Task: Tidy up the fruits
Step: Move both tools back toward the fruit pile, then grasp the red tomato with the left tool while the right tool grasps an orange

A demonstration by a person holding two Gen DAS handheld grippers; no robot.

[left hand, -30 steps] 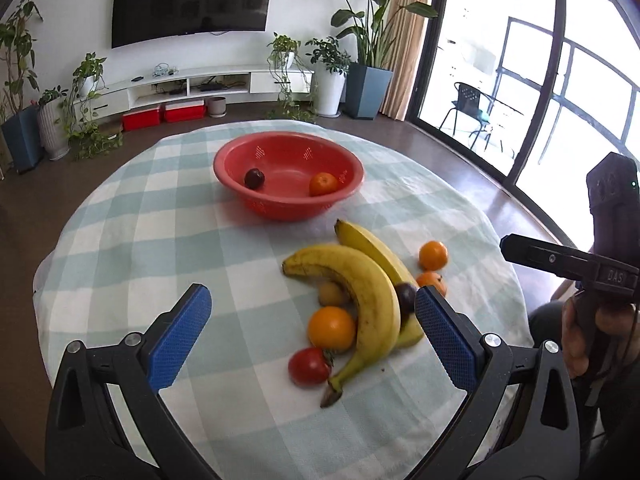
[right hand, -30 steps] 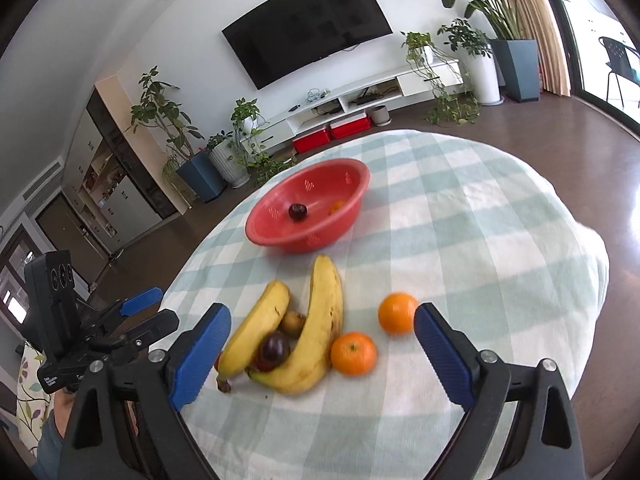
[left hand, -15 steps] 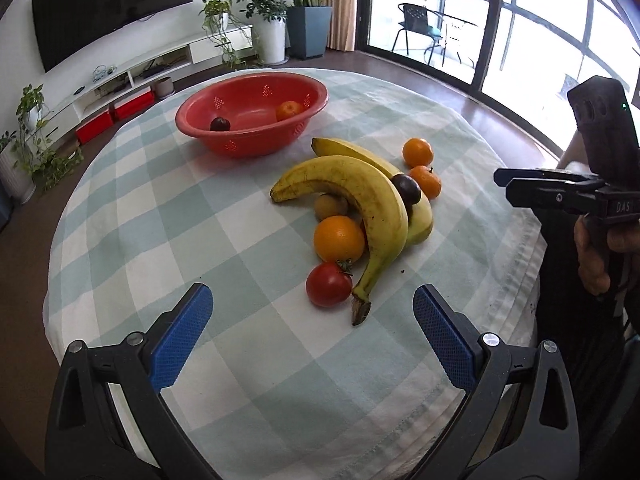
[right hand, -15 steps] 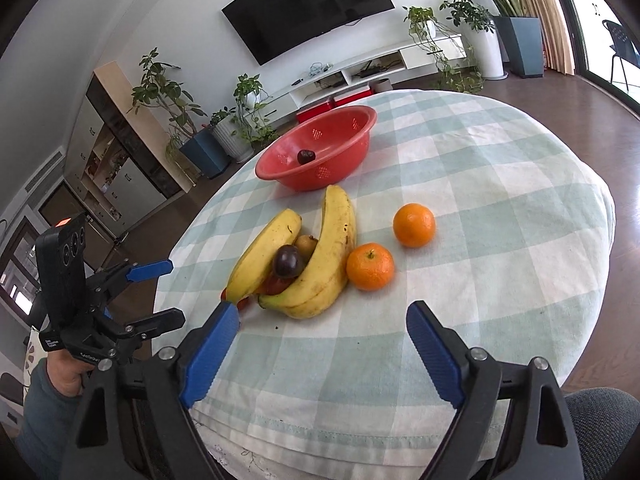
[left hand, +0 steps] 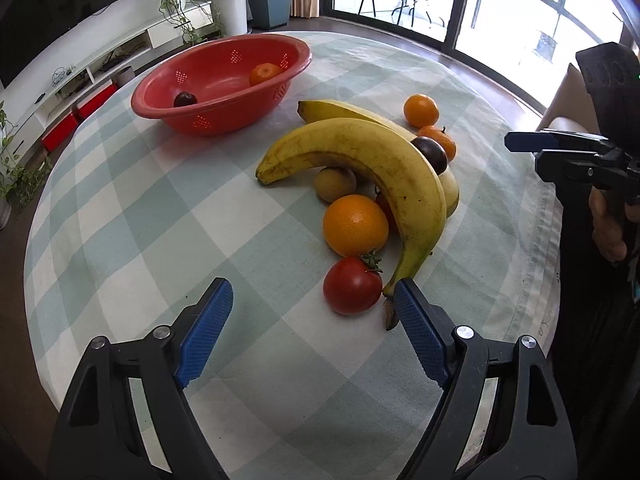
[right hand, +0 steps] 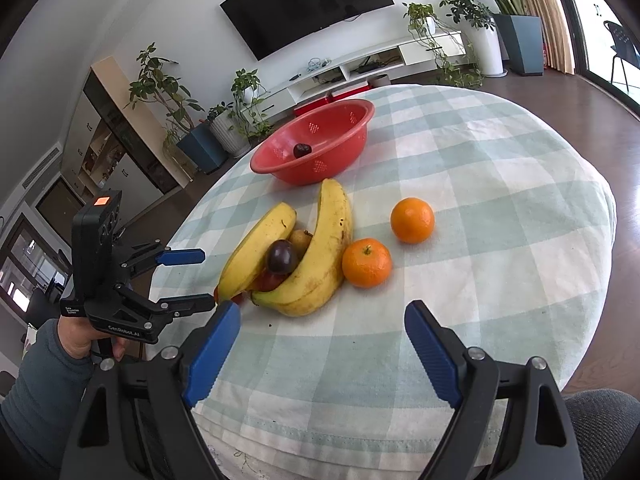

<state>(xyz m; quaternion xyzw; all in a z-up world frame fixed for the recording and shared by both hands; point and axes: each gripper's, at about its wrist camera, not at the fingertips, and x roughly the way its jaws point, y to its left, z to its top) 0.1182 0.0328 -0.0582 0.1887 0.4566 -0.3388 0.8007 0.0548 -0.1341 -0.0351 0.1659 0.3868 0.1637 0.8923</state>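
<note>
Left wrist view looks down over the left gripper (left hand: 310, 306), whose blue ribbed pads stand apart with nothing between them; the jaws have just been closing a little, and the right-hand pad sits just beside the stem tip of the nearer long yellow banana (left hand: 376, 168). A smooth, glossy red tomato (left hand: 352, 286) lies slightly beyond the pads, touching or nearly touching that stem, so the narrowed opening likely suits this small round fruit as the next pick. A dimpled round orange (left hand: 355, 225) rests behind the tomato against the banana's curve.

The fruits are heaped near the table's edge on a soft green-and-white checked tablecloth (left hand: 160, 220), well apart from the perforated red plastic bowl (left hand: 224, 116), which already holds a dark plum (left hand: 185, 99) and a small mandarin (left hand: 265, 74). That suggests sorting is only begun.

Right wrist view shows the right gripper (right hand: 322, 324) spread wide and empty, hovering short of the banana pair, where a dark purple plum (right hand: 282, 255) is wedged between the two curved fruits.
</note>
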